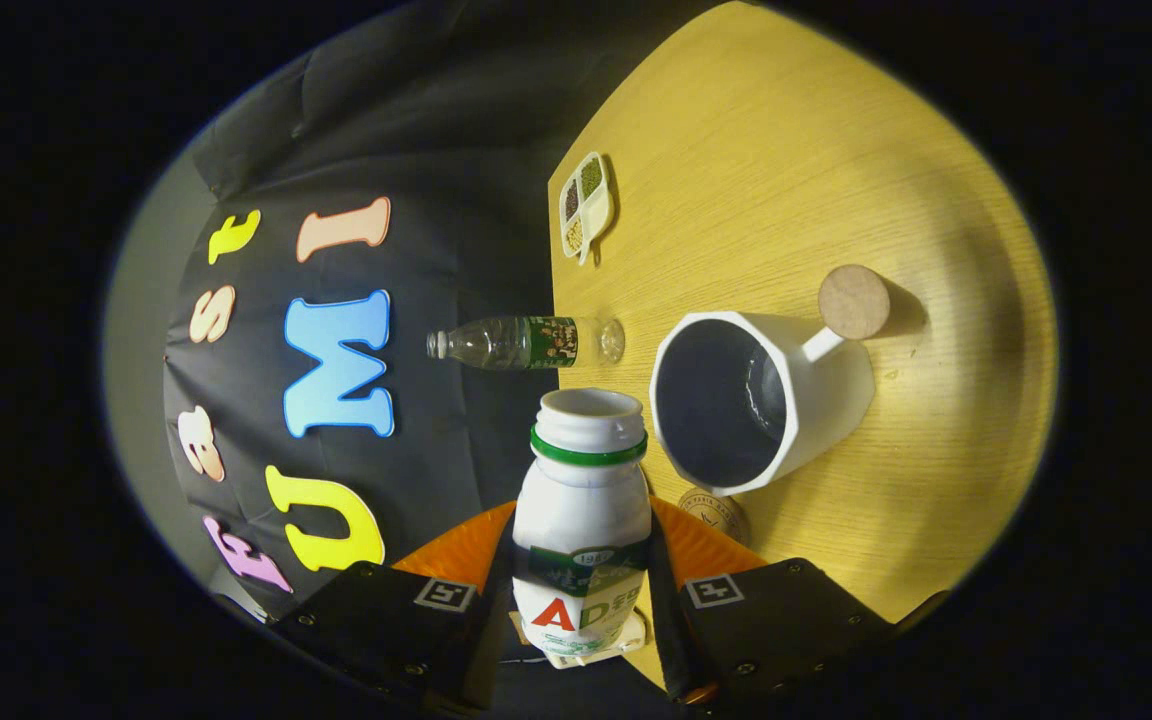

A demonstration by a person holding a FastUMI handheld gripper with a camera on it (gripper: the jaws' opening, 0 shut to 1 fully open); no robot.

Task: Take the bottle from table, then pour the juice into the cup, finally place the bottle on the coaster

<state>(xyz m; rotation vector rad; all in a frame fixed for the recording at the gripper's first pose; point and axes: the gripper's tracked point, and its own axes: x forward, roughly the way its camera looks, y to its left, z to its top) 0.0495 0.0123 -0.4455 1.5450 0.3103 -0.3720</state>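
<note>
1. Bottle (582,520), small and white with a green ring under its uncapped mouth and a printed label with red and green lettering, is sitting between the two fingers of the gripper (581,600).
2. Both fingers are pressing against its sides at label height, so the gripper is clenched around the bottle and carrying it.
3. The whole scene is appearing rolled sideways, with the wooden table (836,180) standing up on one side and the dark booth wall on the other; the bottle's open mouth is pointing ahead along the fingers.
4. A white faceted cup (816,400) with a dark inside is lying just ahead of the fingers, close beside the bottle's neck; its opening is facing the camera and a little liquid is glinting at its bottom.
5. The cup's white handle is ending in a round cork-coloured knob (853,301).
6. A small round brown coaster (716,512) is peeking out beneath the cup's rim, just beside the bottle's shoulder.
7. A clear plastic water bottle (526,342) with a green label is standing at the table's edge beyond the held bottle.
8. Farther off, a small white divided dish (586,205) holding three kinds of grains or seeds is resting near the same edge.
</note>
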